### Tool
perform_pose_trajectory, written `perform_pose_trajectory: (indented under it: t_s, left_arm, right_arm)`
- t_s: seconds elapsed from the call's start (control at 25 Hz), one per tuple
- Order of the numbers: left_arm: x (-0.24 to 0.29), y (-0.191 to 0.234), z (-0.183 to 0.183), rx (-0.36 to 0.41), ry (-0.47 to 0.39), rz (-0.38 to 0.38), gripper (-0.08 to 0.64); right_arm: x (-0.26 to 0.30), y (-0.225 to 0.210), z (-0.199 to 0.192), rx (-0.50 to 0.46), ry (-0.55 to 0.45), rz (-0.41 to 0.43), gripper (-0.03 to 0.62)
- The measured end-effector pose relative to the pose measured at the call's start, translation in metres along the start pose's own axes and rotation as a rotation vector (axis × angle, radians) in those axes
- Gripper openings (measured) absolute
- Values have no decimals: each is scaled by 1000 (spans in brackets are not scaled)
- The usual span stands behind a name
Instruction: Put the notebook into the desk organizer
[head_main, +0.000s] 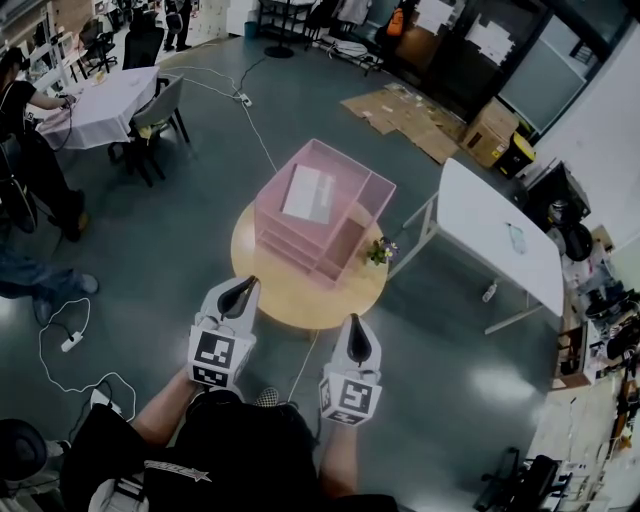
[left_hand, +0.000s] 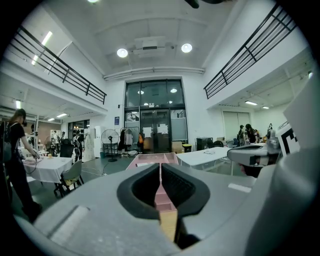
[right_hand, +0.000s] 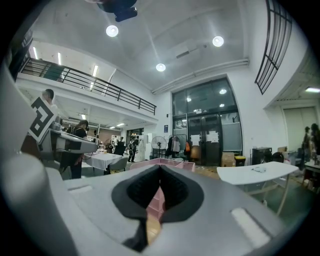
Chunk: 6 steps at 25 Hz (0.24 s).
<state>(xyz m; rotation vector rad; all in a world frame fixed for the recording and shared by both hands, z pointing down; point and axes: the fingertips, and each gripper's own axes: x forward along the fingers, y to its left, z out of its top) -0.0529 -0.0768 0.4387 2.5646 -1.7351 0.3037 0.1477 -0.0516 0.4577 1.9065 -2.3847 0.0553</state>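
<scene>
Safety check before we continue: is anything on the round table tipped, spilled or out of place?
Nothing stands out. The organizer stands upright on the table, the notebook lies flat on top of it, and the plant is upright.

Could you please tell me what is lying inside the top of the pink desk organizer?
A pale notebook lies flat in the open top tray of the desk organizer. The shelves beneath are mostly covered by that tray.
</scene>
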Motion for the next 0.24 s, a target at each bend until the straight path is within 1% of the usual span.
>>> perform_pose_trajectory:
  t_s: [0.24]
  left_arm:
    - [2, 2, 0, 4, 0, -1, 20]
  right_arm:
    - [2, 1, 1, -4, -2, -1, 5]
